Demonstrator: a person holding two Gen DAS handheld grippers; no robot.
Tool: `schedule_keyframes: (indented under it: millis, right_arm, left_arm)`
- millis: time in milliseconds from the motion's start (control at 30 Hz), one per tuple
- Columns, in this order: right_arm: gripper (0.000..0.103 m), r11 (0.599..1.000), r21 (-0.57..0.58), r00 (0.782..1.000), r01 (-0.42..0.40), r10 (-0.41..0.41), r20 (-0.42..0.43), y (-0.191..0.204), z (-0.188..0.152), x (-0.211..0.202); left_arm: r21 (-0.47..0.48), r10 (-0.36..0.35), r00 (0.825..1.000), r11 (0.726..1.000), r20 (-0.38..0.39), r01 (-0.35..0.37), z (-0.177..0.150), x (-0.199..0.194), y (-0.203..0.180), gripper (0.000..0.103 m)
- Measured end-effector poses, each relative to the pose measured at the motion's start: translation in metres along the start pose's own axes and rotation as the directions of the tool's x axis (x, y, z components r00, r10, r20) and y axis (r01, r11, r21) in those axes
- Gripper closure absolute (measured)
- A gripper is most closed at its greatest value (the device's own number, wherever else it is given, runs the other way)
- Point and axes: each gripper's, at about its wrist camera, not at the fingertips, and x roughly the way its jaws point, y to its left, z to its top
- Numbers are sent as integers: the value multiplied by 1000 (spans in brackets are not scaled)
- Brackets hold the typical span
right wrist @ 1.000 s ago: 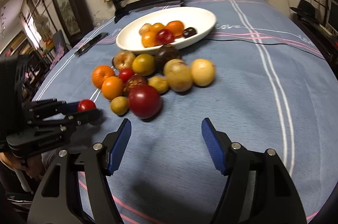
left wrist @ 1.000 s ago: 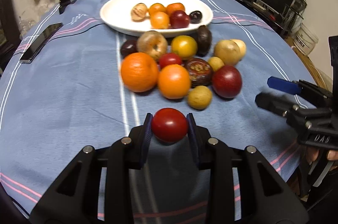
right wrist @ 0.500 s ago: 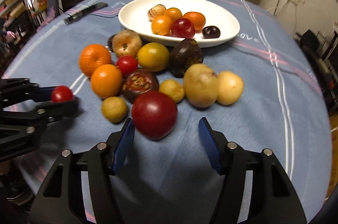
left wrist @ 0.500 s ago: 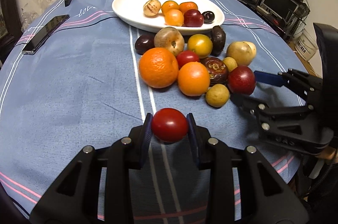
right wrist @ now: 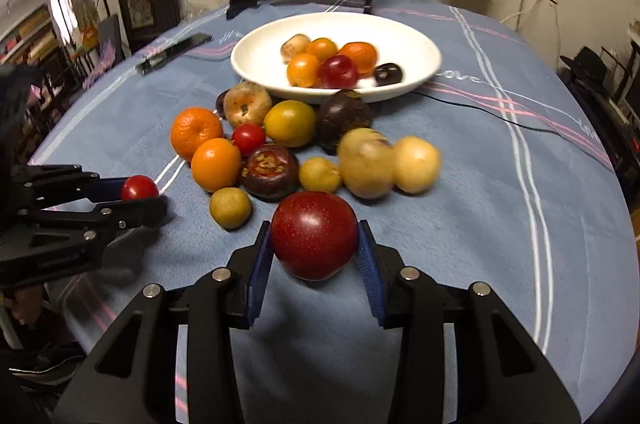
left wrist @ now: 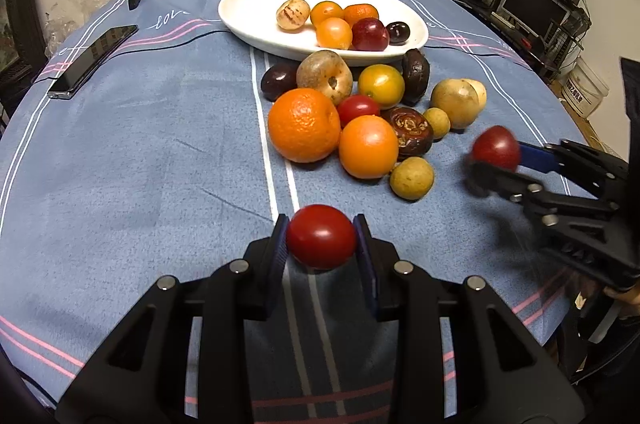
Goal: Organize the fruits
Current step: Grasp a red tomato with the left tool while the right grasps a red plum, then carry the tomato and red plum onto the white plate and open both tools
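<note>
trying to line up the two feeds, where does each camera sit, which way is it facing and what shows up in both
Left wrist: on the left gripper, looking down its fingers across the table to the white dish; a small red tomato is clamped, the right gripper shows at right.
Right wrist: on the right gripper, facing the dish; its jaws are closing around a dark red plum, the left gripper shows at left.
Shared: dish, loose fruit pile, phone, both held fruits.

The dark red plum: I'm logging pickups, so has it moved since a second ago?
Yes. The plum left its spot beside the small yellow fruit and now sits nearer, between the right tool's closing pads.
</note>
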Motion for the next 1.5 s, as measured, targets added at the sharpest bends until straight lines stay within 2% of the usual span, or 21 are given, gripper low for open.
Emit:
schedule_keyframes:
  millis: [233, 333, 433, 533, 800, 900, 1067, 1267, 1433, 1500]
  right_arm:
    - [61, 998, 63, 996, -8, 2, 85, -23, 1, -33]
    - [61, 996, 86, 992, -28, 17, 129, -31, 7, -44]
    - [61, 995, 97, 988, -39, 23, 153, -38, 19, -49]
    - [61, 993, 111, 985, -42, 23, 172, -43, 33, -53]
    - [61, 989, 136, 971, -56, 22, 237, -49, 85, -43]
    - [61, 989, 137, 971, -51, 17, 239, -47, 102, -30]
    - [61, 991, 118, 979, -63, 39, 201, -44, 130, 5]
    - [61, 991, 123, 992, -59, 44, 120, -46, 149, 53]
    - [61, 988, 143, 996, -55, 44, 79, -47, 157, 80]
    - [61, 986, 158, 997, -61, 53, 55, -48, 159, 91]
  left_arm:
    - [8, 12, 999, 1000, 34, -13, 10, -13, -4, 70]
    - [11, -7, 999, 1000, 39, 7, 20, -17, -2, 70]
    - [1, -26, 997, 1000, 69, 26, 41, -27, 3, 70]
    - [15, 2, 993, 1000, 121, -4, 67, -35, 6, 70]
    - [11, 31, 983, 999, 183, -34, 128, -26, 9, 70]
    - [5, 17, 981, 1000, 191, -18, 144, -16, 9, 70]
    - [-13, 31, 986, 999, 162, -30, 164, 18, 14, 70]
    - [-39, 42, 994, 998, 103, -38, 170, 57, 23, 70]
    - [-63, 48, 996, 997, 77, -43, 173, 74, 32, 70]
    - [-78, 55, 995, 996, 88, -49, 173, 78, 35, 62]
